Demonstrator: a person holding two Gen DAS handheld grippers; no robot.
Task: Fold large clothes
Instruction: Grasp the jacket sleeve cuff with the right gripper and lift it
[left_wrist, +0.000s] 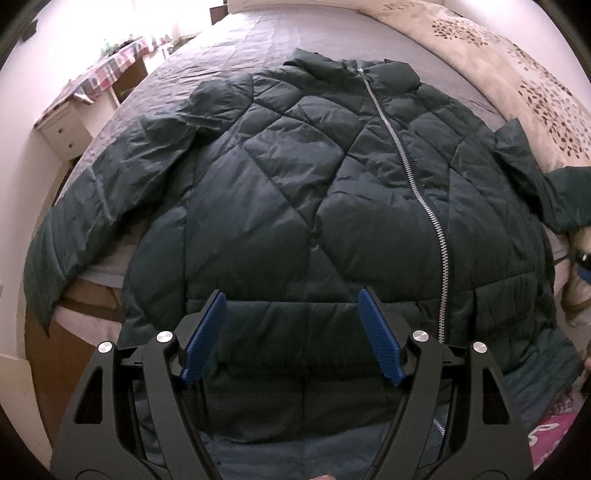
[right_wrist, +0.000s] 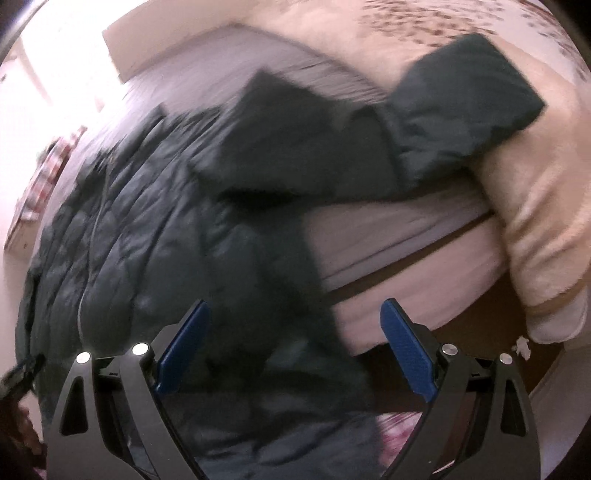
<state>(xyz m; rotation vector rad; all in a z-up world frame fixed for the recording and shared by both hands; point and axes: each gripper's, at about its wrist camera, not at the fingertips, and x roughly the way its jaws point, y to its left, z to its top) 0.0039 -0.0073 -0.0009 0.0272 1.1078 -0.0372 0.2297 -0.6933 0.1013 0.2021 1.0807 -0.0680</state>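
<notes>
A dark green quilted puffer jacket (left_wrist: 295, 177) lies front up on a grey bed sheet (left_wrist: 280, 40), zipped with a silver zipper (left_wrist: 428, 206), its hem hanging over the bed's near edge. Its left sleeve (left_wrist: 81, 221) spreads out to the left. My left gripper (left_wrist: 291, 306) is open and empty above the hem. In the blurred right wrist view, the jacket (right_wrist: 166, 229) fills the left side and its right sleeve (right_wrist: 461, 110) rests on a beige blanket (right_wrist: 535, 206). My right gripper (right_wrist: 295, 317) is open and empty above the jacket's right side.
A beige leaf-print blanket (left_wrist: 517, 74) is heaped along the bed's right side. A white desk with a checked cloth (left_wrist: 107, 74) stands left of the bed. The wooden bed frame (right_wrist: 461, 314) shows below the mattress. Pink patterned fabric (left_wrist: 554, 428) lies at the lower right.
</notes>
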